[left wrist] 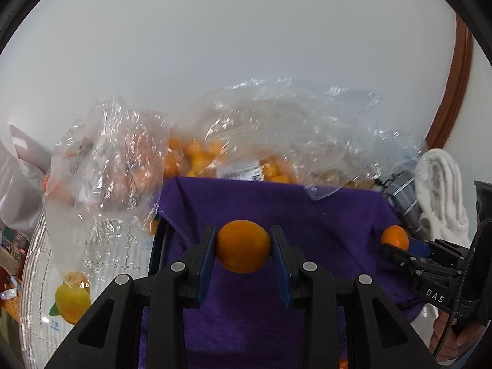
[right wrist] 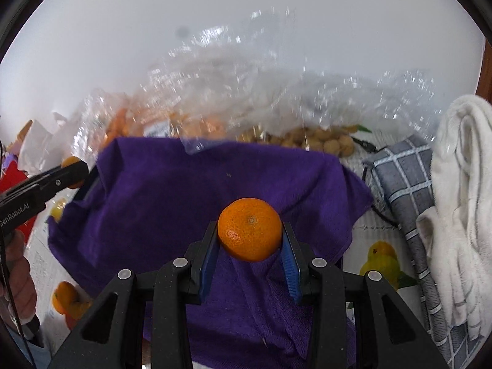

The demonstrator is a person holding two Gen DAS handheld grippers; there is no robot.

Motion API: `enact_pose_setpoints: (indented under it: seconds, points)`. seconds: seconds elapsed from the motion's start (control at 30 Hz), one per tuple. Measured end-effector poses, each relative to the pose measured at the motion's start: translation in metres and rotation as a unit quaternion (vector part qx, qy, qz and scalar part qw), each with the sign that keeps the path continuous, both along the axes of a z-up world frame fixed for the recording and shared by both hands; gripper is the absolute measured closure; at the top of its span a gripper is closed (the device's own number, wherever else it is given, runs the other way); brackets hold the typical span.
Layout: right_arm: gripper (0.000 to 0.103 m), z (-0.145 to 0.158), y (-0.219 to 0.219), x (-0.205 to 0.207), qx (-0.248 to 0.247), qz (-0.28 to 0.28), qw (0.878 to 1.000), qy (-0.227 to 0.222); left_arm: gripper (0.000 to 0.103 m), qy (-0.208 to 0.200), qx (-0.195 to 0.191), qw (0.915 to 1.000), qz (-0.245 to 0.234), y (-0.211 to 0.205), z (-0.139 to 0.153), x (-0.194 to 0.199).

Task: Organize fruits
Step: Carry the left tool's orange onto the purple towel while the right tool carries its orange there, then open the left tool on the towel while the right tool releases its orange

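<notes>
Crinkled clear plastic bags (left wrist: 276,129) crowd the far side of the tabletop (right wrist: 366,224), one stuffed with small orange fruit (left wrist: 196,156), another with pale round ones (right wrist: 323,144). A purple cloth (right wrist: 184,190) is draped over a box in front. The left gripper (left wrist: 243,246) has its fingers clamped on an orange (left wrist: 243,246) above the cloth; the right gripper (right wrist: 249,235) likewise pinches a mandarin (right wrist: 249,235). A checked towel (right wrist: 399,178) and white cloth (right wrist: 461,184) lie rightward.

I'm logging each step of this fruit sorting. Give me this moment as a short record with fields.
left gripper: shut on an orange fruit
right gripper: shut on a mandarin
below both: purple cloth draped over a dark frame
behind cloth: clear plastic bags holding small orange fruit
right side: grey checked cloth, white towel
surface: fruit-print table cover
</notes>
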State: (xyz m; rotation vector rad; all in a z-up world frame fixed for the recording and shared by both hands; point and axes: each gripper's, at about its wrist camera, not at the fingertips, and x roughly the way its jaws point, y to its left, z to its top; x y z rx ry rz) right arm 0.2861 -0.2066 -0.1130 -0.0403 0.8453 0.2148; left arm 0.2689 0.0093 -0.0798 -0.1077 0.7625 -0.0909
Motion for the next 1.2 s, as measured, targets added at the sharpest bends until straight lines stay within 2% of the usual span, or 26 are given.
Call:
enact_pose_setpoints:
  seconds: [0.27,0.53,1.03,1.1,1.13,1.17,1.2]
  points:
    - [0.064,-0.016,-0.009,0.008,-0.005,-0.008,1.000,0.019,0.070,0.036,0.018,0.9990,0.018,0.001,-0.022,0.012]
    - [0.064,-0.028,-0.004,0.013,-0.015,-0.006,0.999,0.032,0.070,0.048,0.042,0.9979,0.012,-0.011,-0.032,0.013]
    - [0.064,-0.034,0.001,0.012,-0.025,0.000,0.999,0.039,0.070,0.078,0.058,0.9952,0.010,-0.018,-0.045,0.020]
    - [0.058,-0.033,0.001,0.013,-0.024,0.000,0.999,0.039,0.070,0.080,0.060,0.9949,0.011,-0.020,-0.047,0.021]
    - [0.050,-0.033,0.000,0.013,-0.022,-0.002,0.999,0.041,0.069,0.081,0.062,0.9947,0.011,-0.019,-0.047,0.020]
    - [0.046,-0.032,0.000,0.012,-0.019,-0.002,0.999,0.041,0.069,0.082,0.064,0.9945,0.013,-0.020,-0.048,0.021]
    - [0.045,-0.030,-0.001,0.012,-0.014,-0.002,0.999,0.040,0.069,0.083,0.064,0.9944,0.013,-0.019,-0.048,0.021]
